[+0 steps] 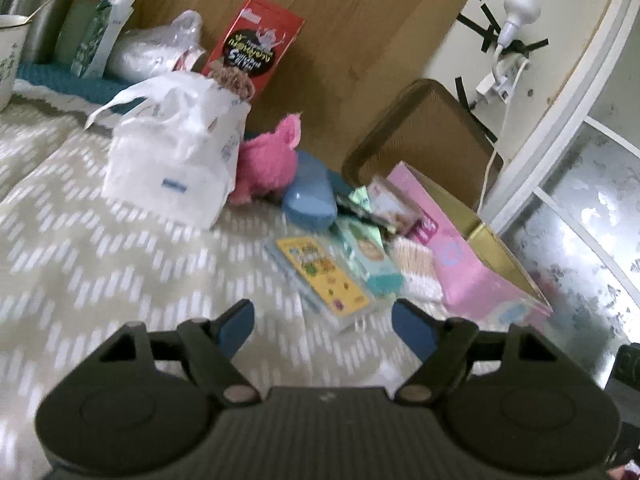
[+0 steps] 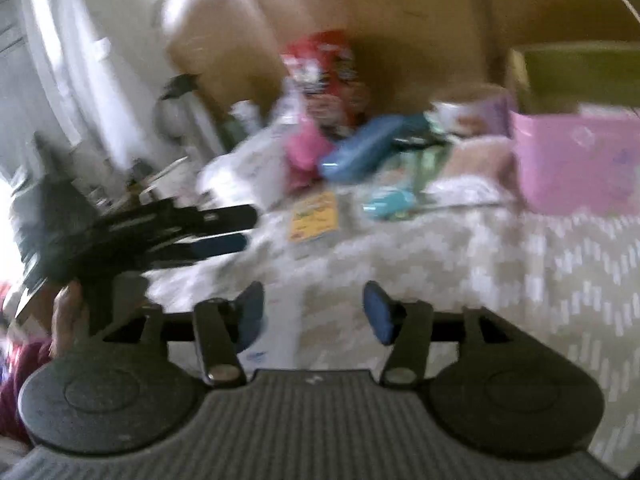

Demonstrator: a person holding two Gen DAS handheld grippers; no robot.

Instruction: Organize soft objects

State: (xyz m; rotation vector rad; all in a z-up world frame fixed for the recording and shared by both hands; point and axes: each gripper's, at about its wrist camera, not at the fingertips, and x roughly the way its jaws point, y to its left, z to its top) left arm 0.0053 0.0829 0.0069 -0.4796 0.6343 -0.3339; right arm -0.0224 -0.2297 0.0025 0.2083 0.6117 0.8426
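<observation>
A bed cover (image 1: 100,264) patterned with pale zigzag dashes is spread beneath both grippers and fills the foreground of each view. The left gripper (image 1: 322,322) is held above it with its jaws wide apart and nothing between them. Just ahead of those jaws a yellow card packet (image 1: 320,276) lies flat, with a teal wipes pack (image 1: 370,258) and a bundle of cotton buds (image 1: 416,264) beside it to the right. Farther ahead and slightly left, a pink plush toy (image 1: 272,160) is seen against a white plastic bag (image 1: 176,148), with a blue case (image 1: 310,196) touching the toy's right side. A pink box (image 1: 480,264) stands open to the right of the jaws, and a red carton (image 1: 256,36) leans on the wooden headboard (image 1: 360,40) behind. A lamp (image 1: 516,12) is taped to the wall at upper right. The right gripper (image 2: 314,312) is likewise held open and empty over the cover; its view is blurred, yet the plush toy (image 2: 306,152) is made out well ahead of its jaws, and the left gripper (image 2: 236,228) appears to the left.
</observation>
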